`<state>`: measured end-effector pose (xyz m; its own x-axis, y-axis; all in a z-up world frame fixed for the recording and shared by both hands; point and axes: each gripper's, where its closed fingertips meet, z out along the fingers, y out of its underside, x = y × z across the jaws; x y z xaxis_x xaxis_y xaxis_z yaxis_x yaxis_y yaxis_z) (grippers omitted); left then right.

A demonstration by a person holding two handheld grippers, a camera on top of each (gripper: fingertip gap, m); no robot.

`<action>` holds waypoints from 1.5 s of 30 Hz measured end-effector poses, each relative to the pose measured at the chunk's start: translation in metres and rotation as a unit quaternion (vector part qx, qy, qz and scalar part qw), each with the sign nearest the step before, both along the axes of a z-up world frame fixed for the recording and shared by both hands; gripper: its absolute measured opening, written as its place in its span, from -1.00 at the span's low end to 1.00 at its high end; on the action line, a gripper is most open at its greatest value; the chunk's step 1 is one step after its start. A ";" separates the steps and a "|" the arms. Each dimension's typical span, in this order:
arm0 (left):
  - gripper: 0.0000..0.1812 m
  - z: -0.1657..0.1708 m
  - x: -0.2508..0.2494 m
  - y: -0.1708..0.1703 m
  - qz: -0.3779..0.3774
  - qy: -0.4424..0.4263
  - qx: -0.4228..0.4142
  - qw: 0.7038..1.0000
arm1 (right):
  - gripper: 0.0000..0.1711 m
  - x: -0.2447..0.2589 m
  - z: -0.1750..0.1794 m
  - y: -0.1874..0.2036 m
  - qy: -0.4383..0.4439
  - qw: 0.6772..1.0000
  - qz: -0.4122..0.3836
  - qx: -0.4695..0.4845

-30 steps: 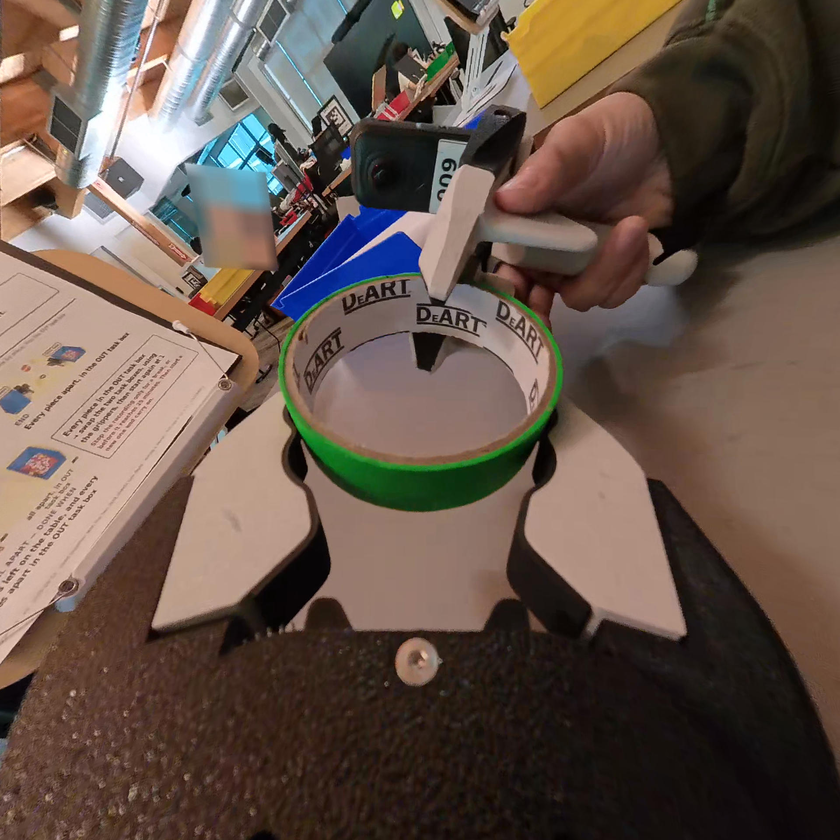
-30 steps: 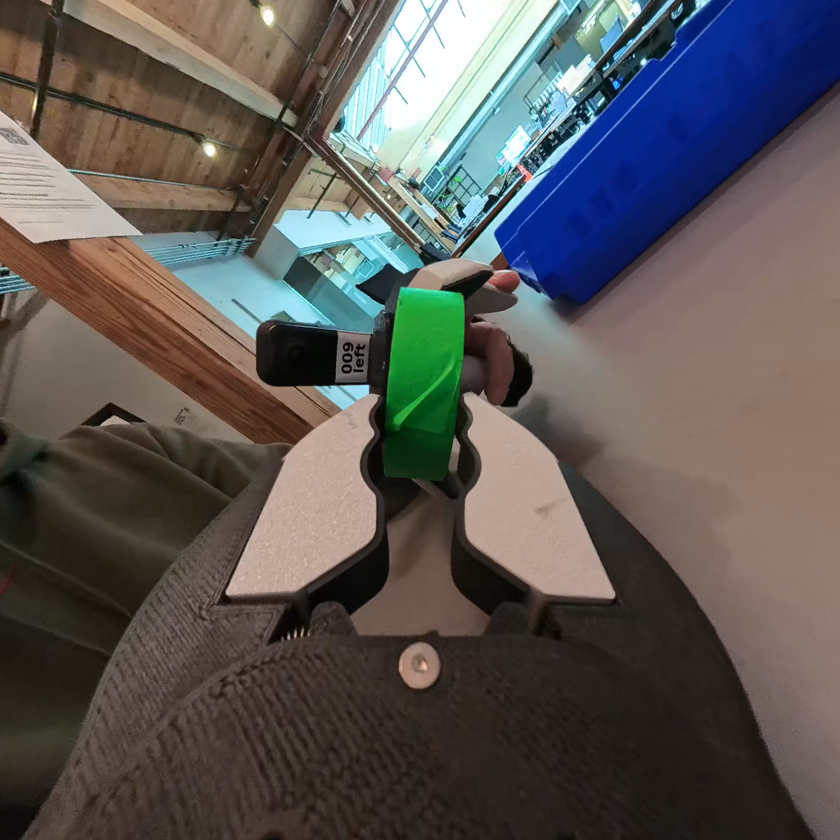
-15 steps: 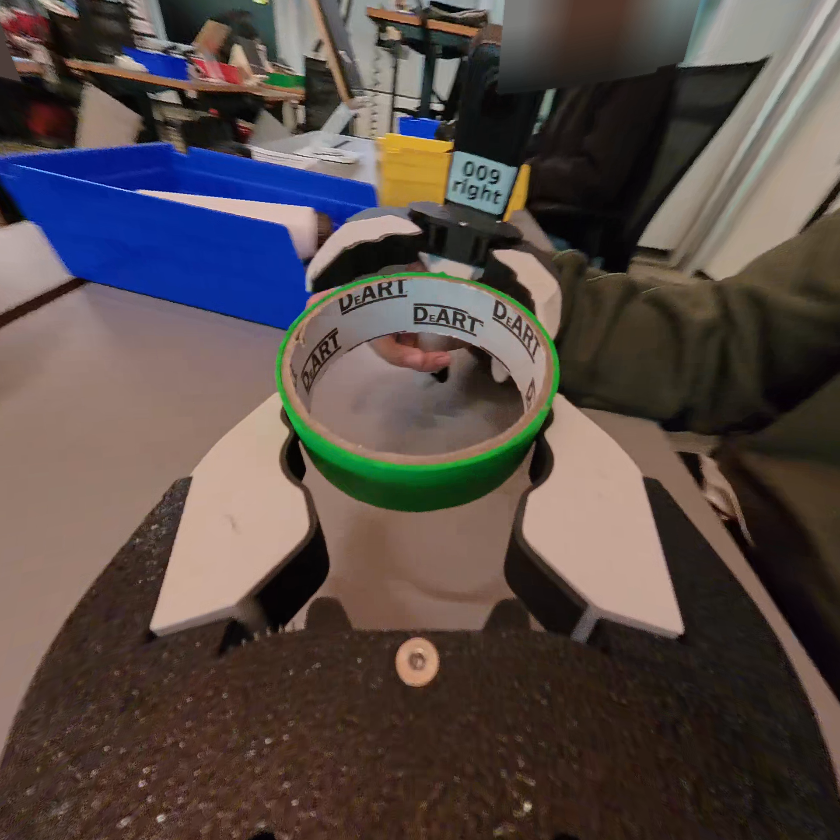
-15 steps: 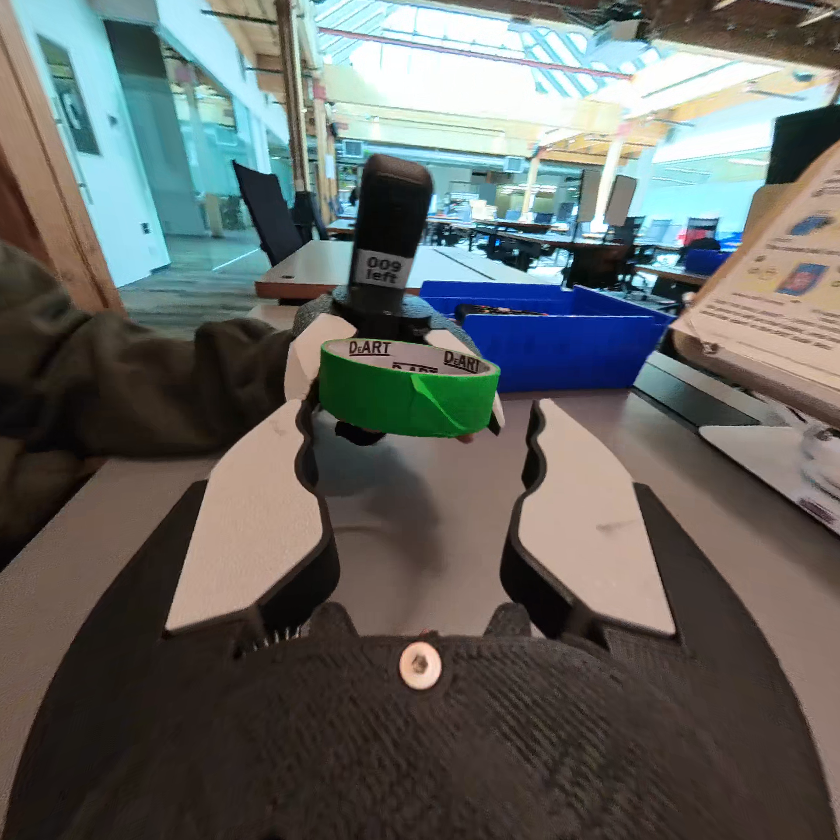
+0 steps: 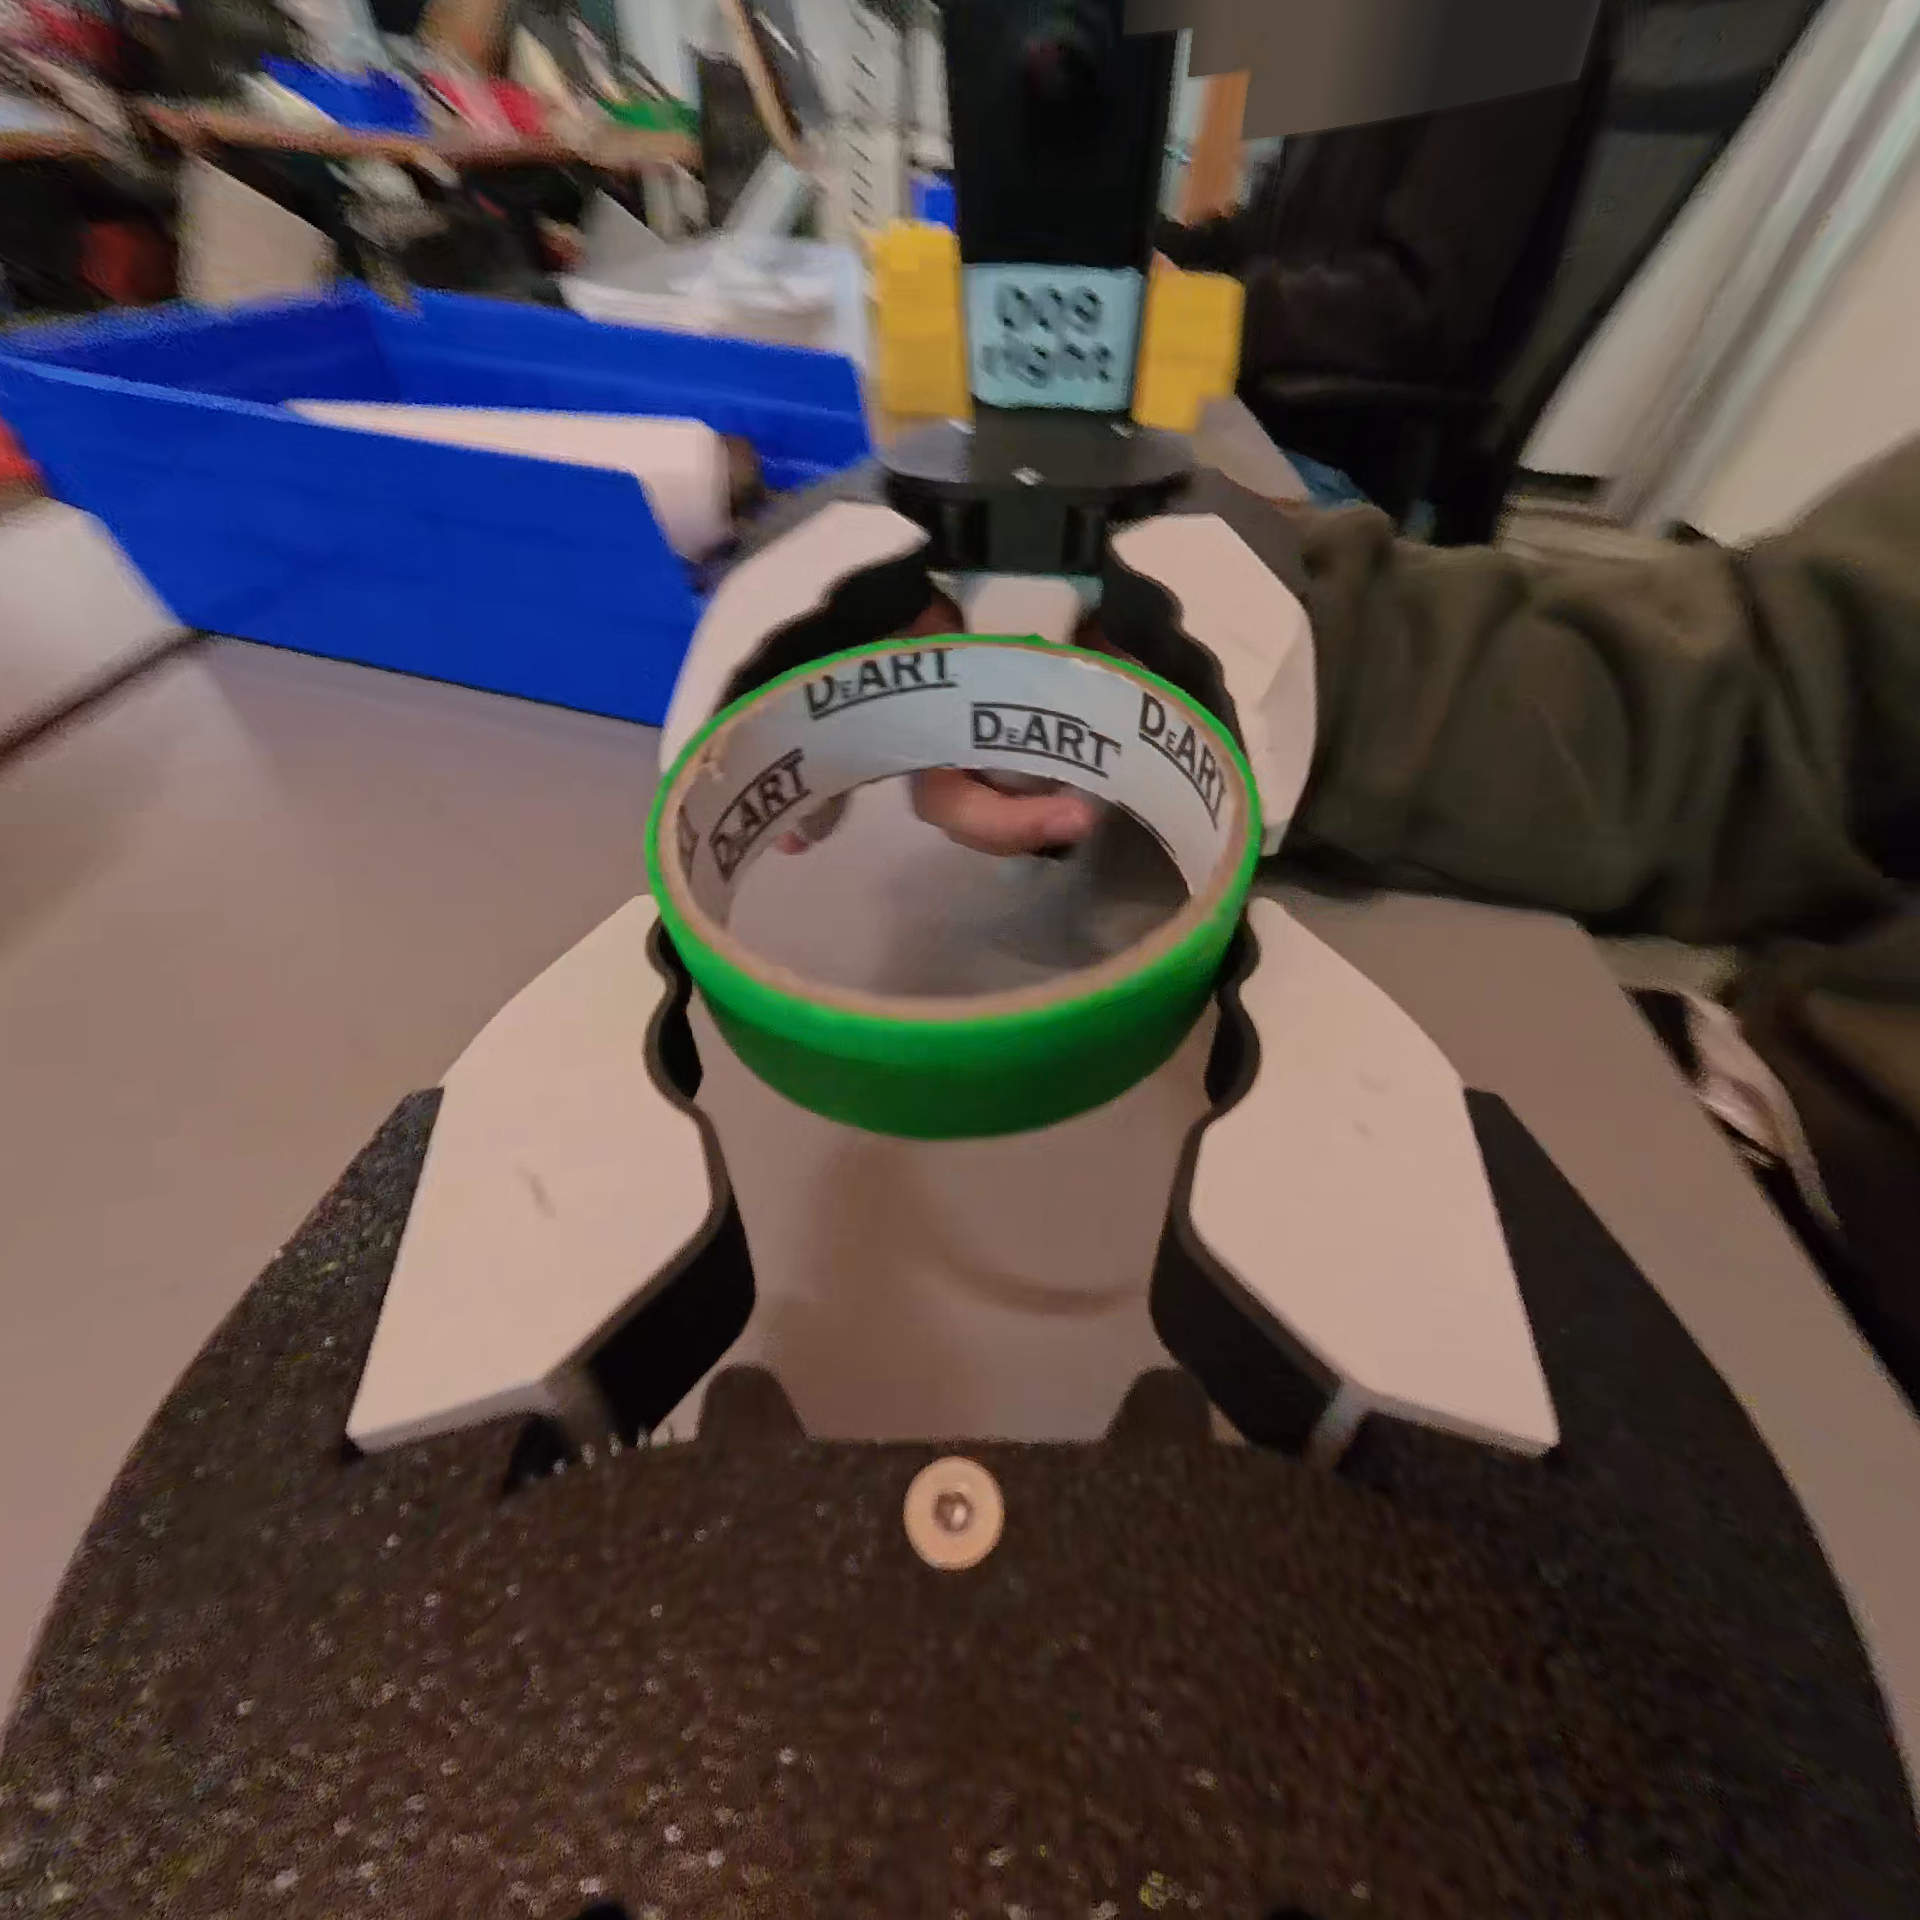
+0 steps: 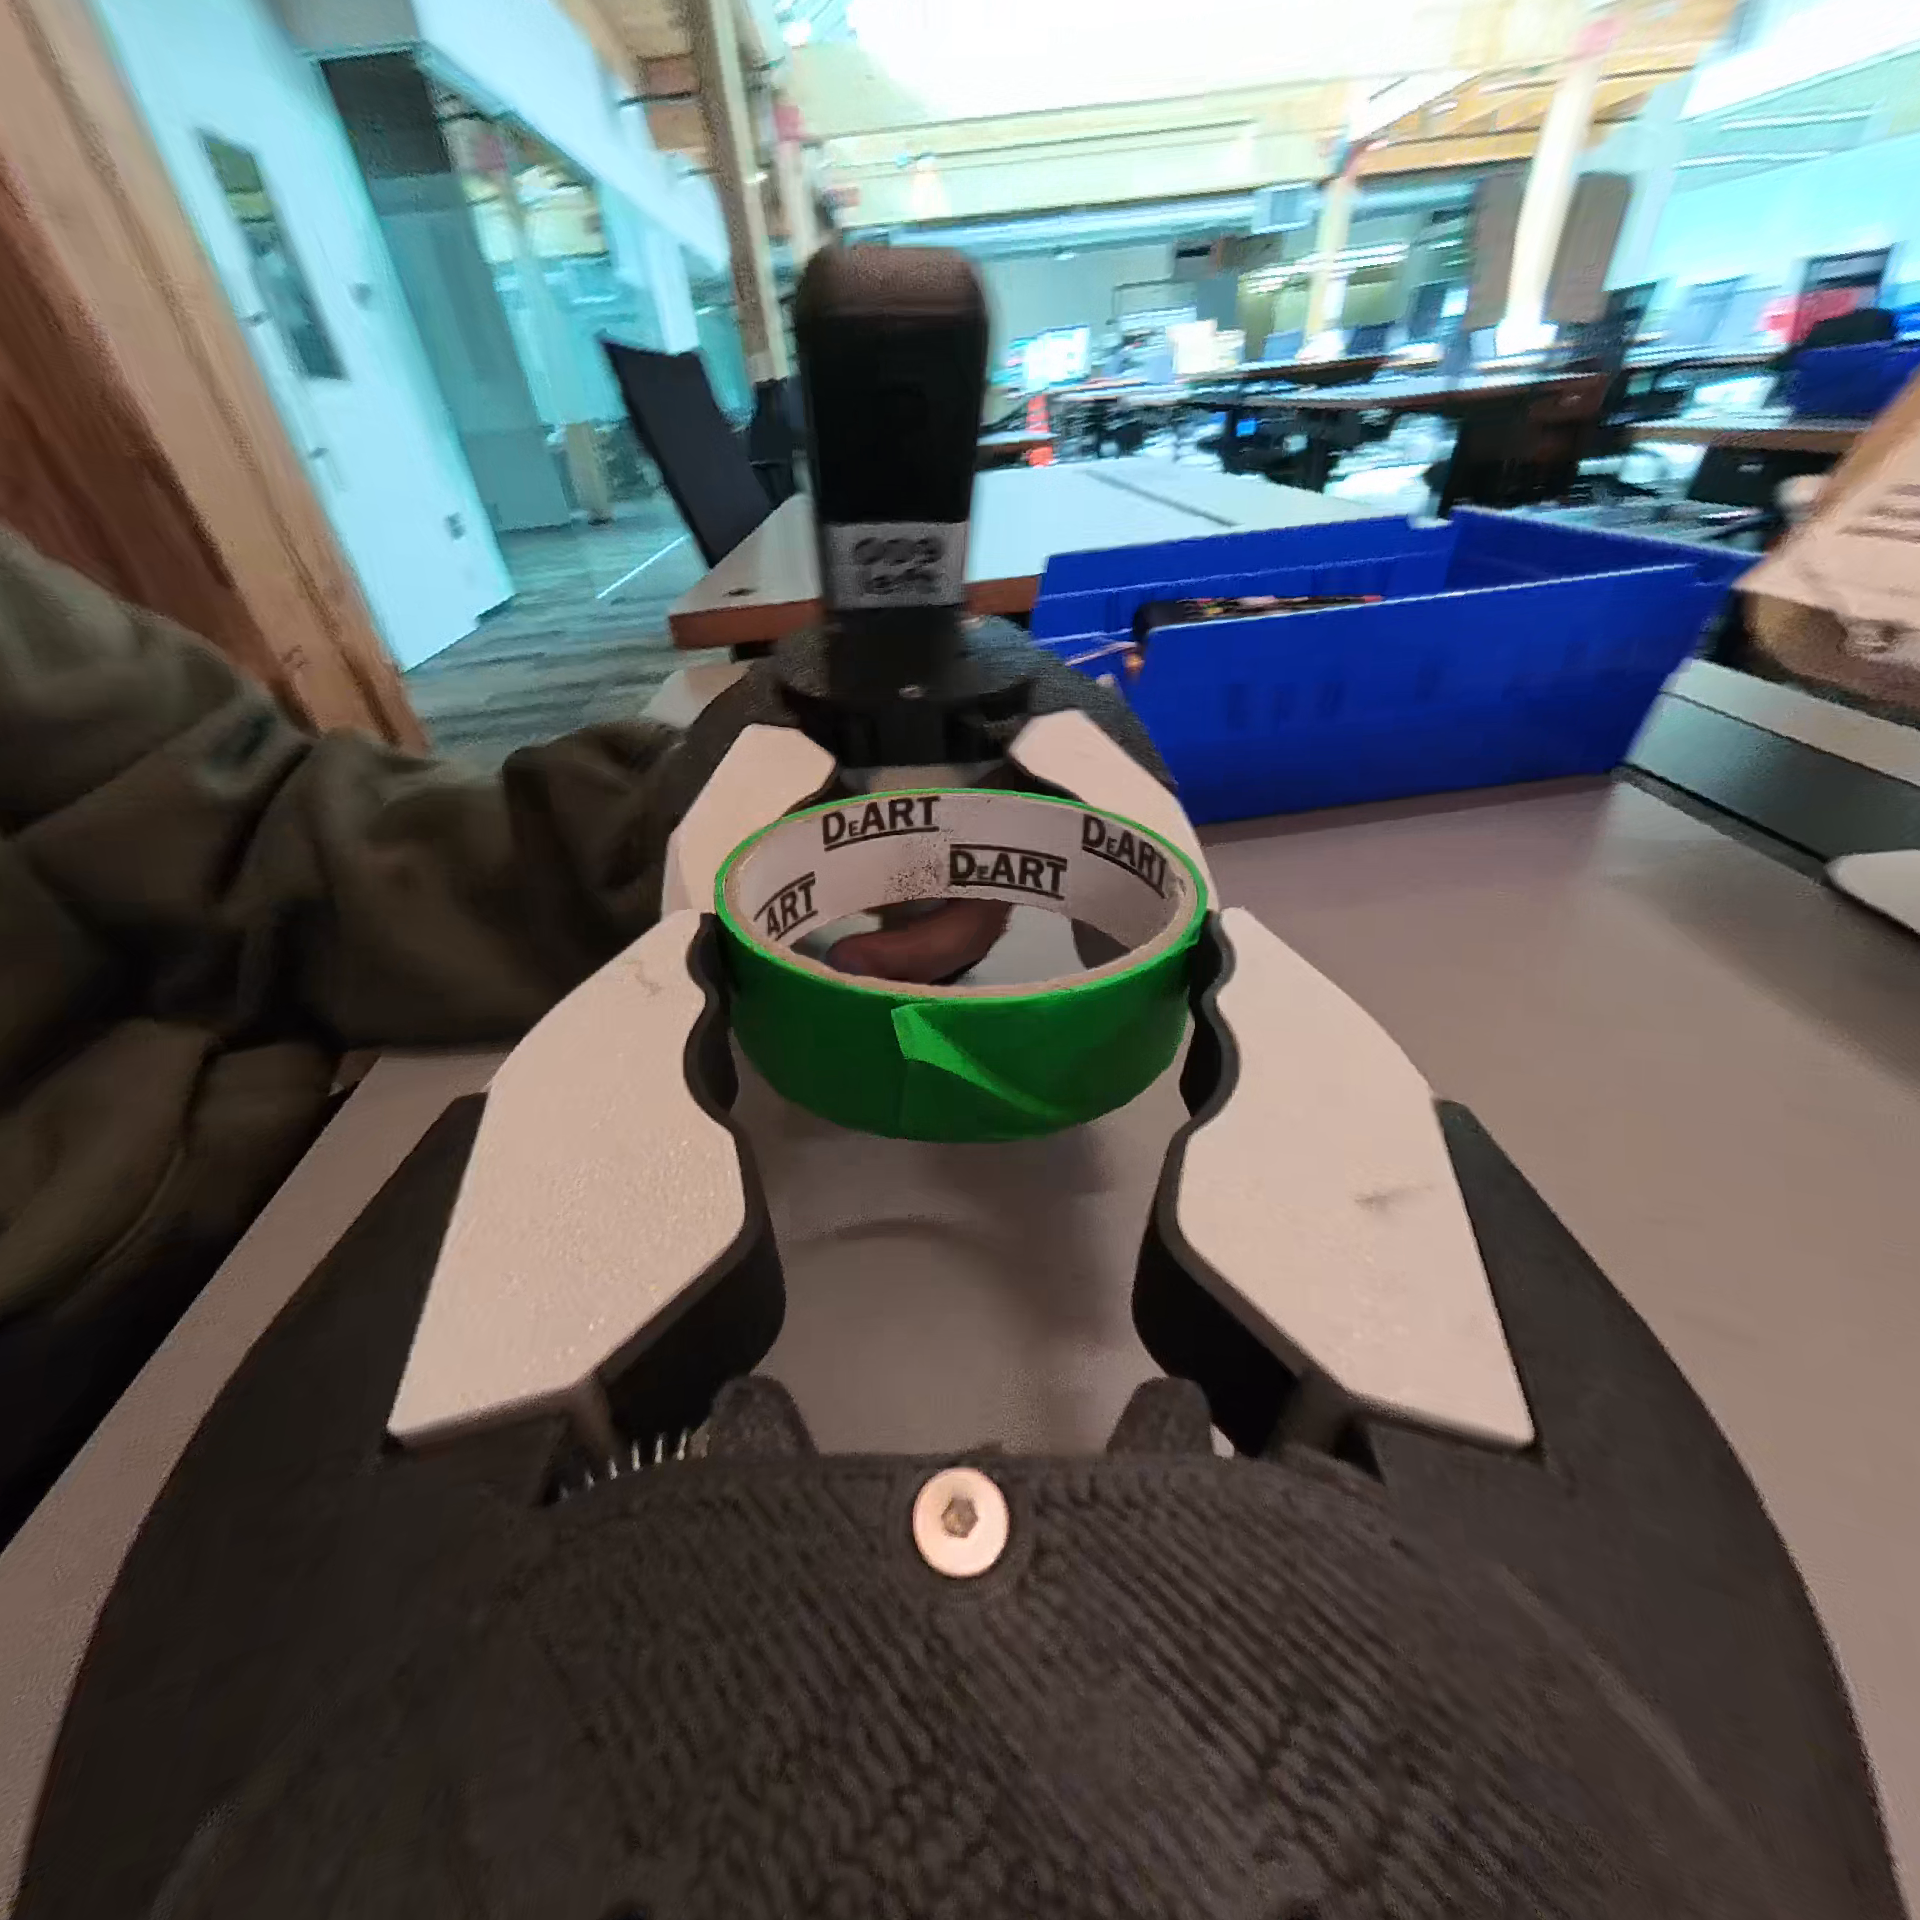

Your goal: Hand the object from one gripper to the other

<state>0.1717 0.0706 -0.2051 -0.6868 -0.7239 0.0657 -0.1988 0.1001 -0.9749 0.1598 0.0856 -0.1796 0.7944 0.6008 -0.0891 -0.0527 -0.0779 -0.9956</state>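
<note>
The left claw (image 5: 954,997) grips the green tape roll (image 5: 956,935) by its sides, above the bench (image 5: 260,935). The right claw (image 6: 956,997) also touches the roll's sides, facing it.

Behind a blue bin (image 6: 1392,686) on the grey table (image 6: 1558,1039): rows of desks (image 6: 1299,395), bright ceiling light.

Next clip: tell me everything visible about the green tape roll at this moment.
The green tape roll is a ring of bright green tape wound on a pale cardboard-like core printed with black lettering inside. A loose, creased tape end lies diagonally across its outer face. It is held flat, its opening facing up, above the grey table. The left gripper clamps its sides. The right gripper brackets it from the opposite side, fingers beside its rim; whether they press it cannot be told.
</note>
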 end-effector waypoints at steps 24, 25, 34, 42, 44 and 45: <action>-0.68 0.014 0.021 0.036 0.170 -0.262 0.380 0.871 | 0.01 0.051 -0.022 0.018 0.201 0.963 -0.100 -0.149; -0.68 0.012 0.021 0.036 0.167 -0.254 0.386 0.871 | 0.01 0.052 -0.023 0.018 0.189 0.965 -0.103 -0.150; -0.70 0.037 0.018 0.049 0.204 -0.209 0.181 0.939 | 0.07 0.060 0.015 0.008 0.133 0.984 -0.117 0.007; -0.70 0.059 0.003 0.068 0.164 -0.181 -0.057 0.968 | -0.12 0.046 0.019 -0.001 0.222 0.972 -0.036 -0.059; -0.70 0.062 0.002 0.077 0.195 -0.226 -0.011 0.954 | -0.09 0.067 0.019 0.003 0.399 0.909 -0.037 -0.111; -0.70 0.065 0.001 0.081 0.215 -0.250 0.015 0.944 | -0.20 0.076 0.020 0.003 0.479 0.870 -0.020 -0.119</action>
<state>0.1730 0.1517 -0.1405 -0.2699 -0.9390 -0.2132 0.2572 0.1431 -0.9557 0.2362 0.0883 -0.1598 0.3078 0.4487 -0.8390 -0.8562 -0.2539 -0.4499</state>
